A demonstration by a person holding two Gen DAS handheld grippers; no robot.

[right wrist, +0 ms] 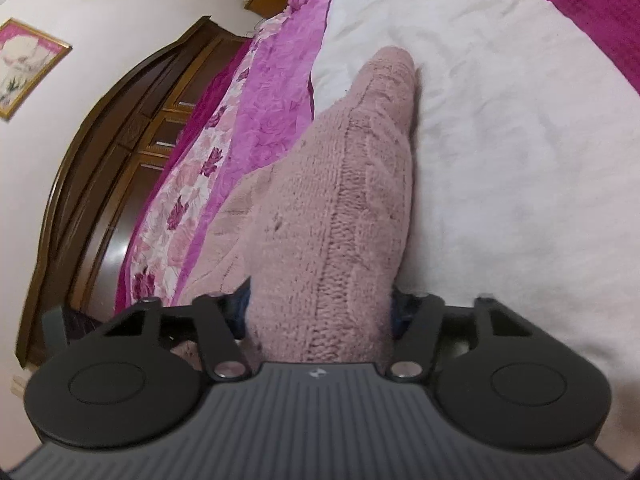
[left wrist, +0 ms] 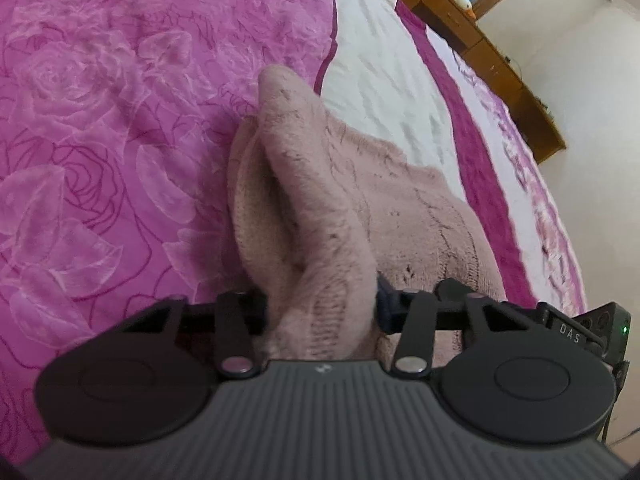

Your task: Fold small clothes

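Note:
A dusty-pink cable-knit garment [left wrist: 320,184] lies bunched on the bed, one fold standing up as a ridge. My left gripper [left wrist: 320,308] is low over its near edge, and thick knit fills the gap between the jaws, pinched there and hiding the pads. In the right wrist view the same pink knit [right wrist: 352,184] runs away from me as a long roll. My right gripper [right wrist: 320,312] clamps its near end, which fills the space between the fingers.
The garment rests on a pink rose-patterned bedspread [left wrist: 100,120] with a white quilted centre [right wrist: 500,140]. A wooden bed frame [left wrist: 500,68] edges the bed. Dark wooden furniture [right wrist: 120,152] and a framed picture [right wrist: 28,64] stand by the wall.

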